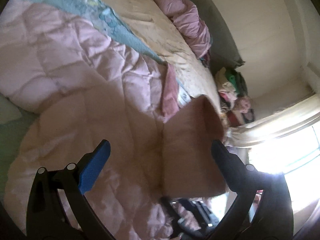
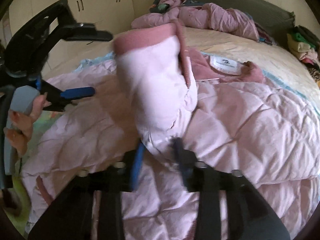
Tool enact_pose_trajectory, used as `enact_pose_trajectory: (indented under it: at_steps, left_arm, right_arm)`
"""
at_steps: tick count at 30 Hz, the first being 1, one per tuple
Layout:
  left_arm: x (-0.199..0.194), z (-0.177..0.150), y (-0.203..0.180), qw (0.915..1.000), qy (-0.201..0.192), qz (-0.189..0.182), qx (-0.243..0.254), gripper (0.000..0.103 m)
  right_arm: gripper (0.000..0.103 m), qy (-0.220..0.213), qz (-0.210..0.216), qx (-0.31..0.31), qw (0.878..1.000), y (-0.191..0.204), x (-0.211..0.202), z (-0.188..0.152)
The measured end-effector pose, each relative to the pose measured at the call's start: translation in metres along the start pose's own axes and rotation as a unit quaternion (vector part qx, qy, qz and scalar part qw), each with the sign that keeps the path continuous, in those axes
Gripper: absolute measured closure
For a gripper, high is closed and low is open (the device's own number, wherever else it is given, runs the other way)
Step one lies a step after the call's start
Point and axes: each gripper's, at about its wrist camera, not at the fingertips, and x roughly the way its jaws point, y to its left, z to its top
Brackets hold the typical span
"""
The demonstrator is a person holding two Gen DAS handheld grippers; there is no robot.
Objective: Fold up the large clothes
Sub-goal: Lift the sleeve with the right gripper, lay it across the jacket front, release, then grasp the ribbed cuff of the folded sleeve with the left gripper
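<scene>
A large pale pink quilted jacket (image 2: 250,116) lies spread on the bed, its darker pink collar and white label (image 2: 225,63) toward the far side. My right gripper (image 2: 160,146) is shut on the jacket's sleeve (image 2: 156,84) and holds it up above the jacket body, the dark pink cuff at the top. My left gripper (image 1: 160,146) is open and empty, hovering over the jacket (image 1: 70,64). The left gripper also shows in the right wrist view (image 2: 88,64), open, at the left.
The cream bed sheet (image 2: 250,48) lies beyond the jacket, with another crumpled pink garment (image 2: 216,18) by the dark headboard. A pile of clothes (image 2: 302,44) sits at the far right. White cupboards (image 2: 100,4) stand behind. A bright window (image 1: 290,150) is in the left wrist view.
</scene>
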Motion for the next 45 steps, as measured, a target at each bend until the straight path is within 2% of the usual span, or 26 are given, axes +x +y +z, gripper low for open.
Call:
enact_pose_trajectory:
  at_steps: [1,4,6,8,11,15,16,18,19,21,24,25,28,32,33,34,37,41,45]
  left_arm:
    - [0.002,0.000,0.002,0.9999,0.003,-0.008,-0.005,0.008]
    - [0.004,0.001,0.007,1.0000,0.006,0.003,-0.005,0.008]
    - [0.008,0.001,0.012,0.9999,0.011,0.007,-0.008,0.008]
    - [0.013,-0.002,0.014,0.9997,0.019,0.015,-0.005,0.008]
    - [0.020,-0.007,0.013,0.9984,0.022,0.049,0.020,0.009]
    - [0.033,-0.017,0.003,0.9937,0.033,0.077,0.074,0.011]
    - [0.036,-0.020,0.001,0.9914,0.035,0.089,0.089,0.017]
    - [0.044,-0.025,0.000,0.9852,0.037,0.124,0.112,0.048]
    - [0.046,-0.026,-0.001,0.9842,0.036,0.129,0.116,0.049]
    - [0.047,-0.029,-0.007,0.9808,0.028,0.132,0.141,0.073]
    - [0.037,-0.027,-0.023,0.9780,0.000,0.123,0.169,0.090]
    - [0.030,-0.025,-0.031,0.9770,-0.014,0.113,0.180,0.091]
    - [0.006,-0.013,-0.061,0.9661,-0.066,0.102,0.228,0.092]
    - [-0.020,-0.001,-0.082,0.9467,-0.125,0.101,0.279,0.092]
    - [-0.018,0.001,-0.080,0.9424,-0.127,0.114,0.287,0.092]
    - [-0.012,0.004,-0.072,0.9415,-0.121,0.127,0.288,0.092]
    - [0.013,0.009,-0.042,0.9488,-0.083,0.153,0.264,0.092]
    - [0.027,0.009,-0.019,0.9497,-0.058,0.180,0.250,0.092]
    - [0.031,0.007,-0.011,0.9481,-0.047,0.197,0.245,0.091]
  right_arm:
    - [0.050,0.002,0.010,-0.002,1.000,0.002,0.000,0.000]
    - [0.047,-0.001,0.016,-0.028,0.999,0.014,-0.003,-0.001]
    - [0.040,0.000,0.031,-0.019,0.999,0.015,-0.007,-0.001]
    - [0.040,0.001,0.055,0.008,0.998,0.008,-0.013,-0.001]
    - [0.040,-0.003,0.066,0.041,0.997,-0.002,-0.027,-0.003]
    - [0.040,-0.010,0.052,0.058,0.997,-0.019,-0.047,-0.008]
    - [0.040,-0.012,0.045,0.063,0.997,-0.025,-0.053,-0.010]
    - [0.040,-0.013,0.036,0.071,0.997,-0.035,-0.063,-0.015]
    - [0.040,-0.015,0.025,0.075,0.997,-0.041,-0.068,-0.018]
    - [0.040,-0.015,0.012,0.087,0.996,-0.054,-0.076,-0.024]
    - [0.040,-0.014,-0.011,0.112,0.994,-0.076,-0.087,-0.036]
    - [0.040,-0.014,-0.018,0.123,0.992,-0.085,-0.091,-0.040]
    - [0.040,-0.023,-0.049,0.154,0.987,-0.109,-0.102,-0.049]
    - [0.040,-0.046,-0.092,0.184,0.977,-0.139,-0.115,-0.043]
    - [0.040,-0.049,-0.103,0.191,0.975,-0.146,-0.115,-0.040]
    - [0.040,-0.054,-0.112,0.202,0.972,-0.154,-0.114,-0.035]
    - [0.040,-0.054,-0.147,0.207,0.966,-0.169,-0.105,-0.023]
    - [0.040,-0.041,-0.163,0.191,0.967,-0.179,-0.084,-0.002]
    - [0.040,-0.032,-0.155,0.180,0.971,-0.183,-0.063,0.022]
